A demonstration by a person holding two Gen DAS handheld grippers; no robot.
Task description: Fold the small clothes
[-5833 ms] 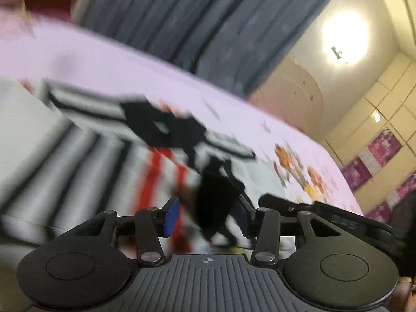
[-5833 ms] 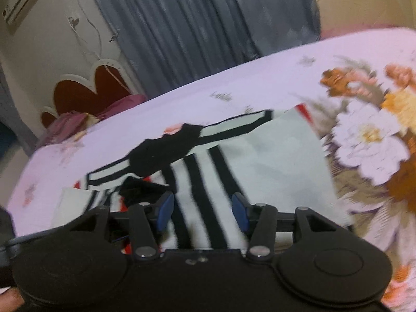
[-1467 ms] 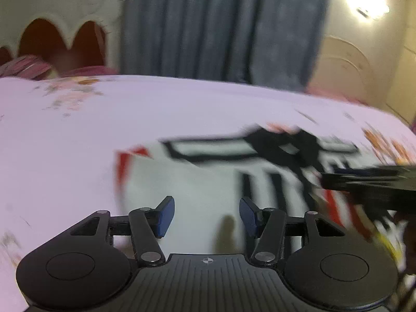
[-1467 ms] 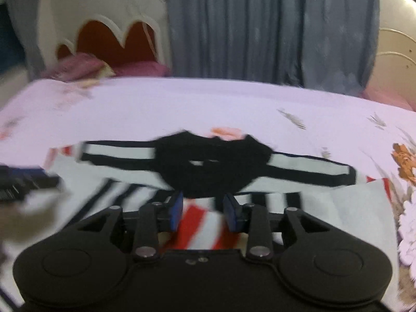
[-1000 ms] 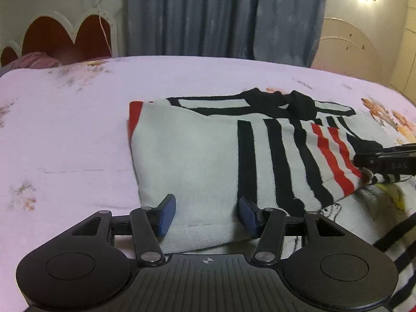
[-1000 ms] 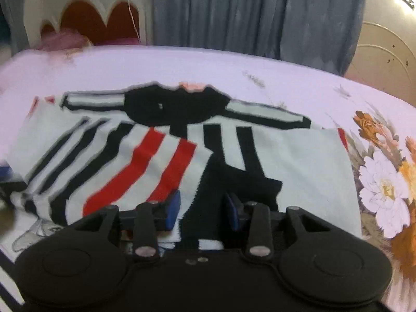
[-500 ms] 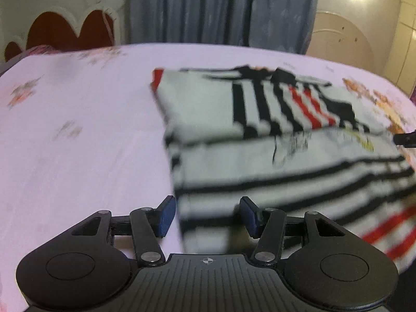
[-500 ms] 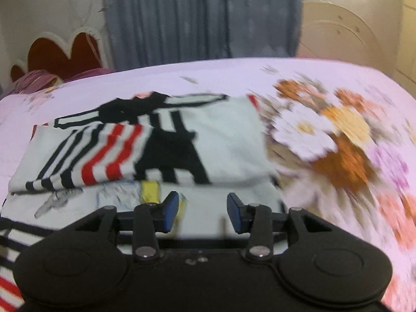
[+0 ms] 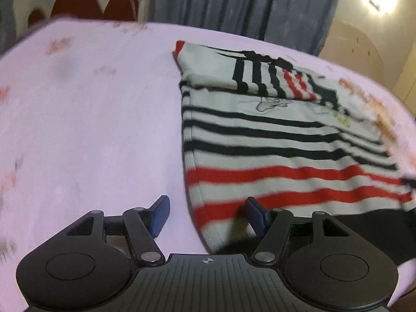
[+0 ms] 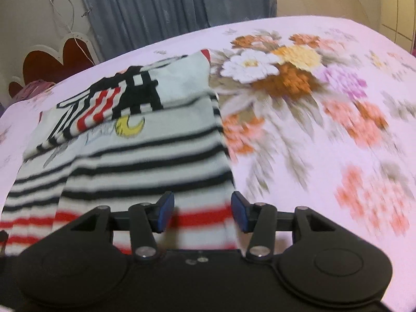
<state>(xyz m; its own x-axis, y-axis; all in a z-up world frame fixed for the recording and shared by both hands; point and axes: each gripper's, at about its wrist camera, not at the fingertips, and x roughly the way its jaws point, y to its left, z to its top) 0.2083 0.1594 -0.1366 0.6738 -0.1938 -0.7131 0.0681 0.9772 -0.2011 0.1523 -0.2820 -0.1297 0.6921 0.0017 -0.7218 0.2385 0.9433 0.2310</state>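
Observation:
A white sweater (image 9: pixel 273 140) with black and red stripes lies flat on the pink bed sheet (image 9: pixel 91 130). Its sleeves (image 9: pixel 260 75) are folded in over the chest at the far end. My left gripper (image 9: pixel 206 215) is open, its jaws straddling the sweater's near left hem corner. In the right wrist view the sweater (image 10: pixel 145 150) shows a yellow moon print (image 10: pixel 129 128). My right gripper (image 10: pixel 202 212) is open over the near right hem corner, low above the red stripes. Neither holds cloth.
The sheet has a large flower print (image 10: pixel 286 78) right of the sweater. A red scalloped headboard (image 9: pixel 85 7) and grey curtains (image 9: pixel 247 7) stand at the far end. The bed's near edge shows at lower right in the left wrist view.
Both grippers have drawn back from the folded sleeves toward the hem. More of the striped body is now in front of each, and each sits at a hem corner.

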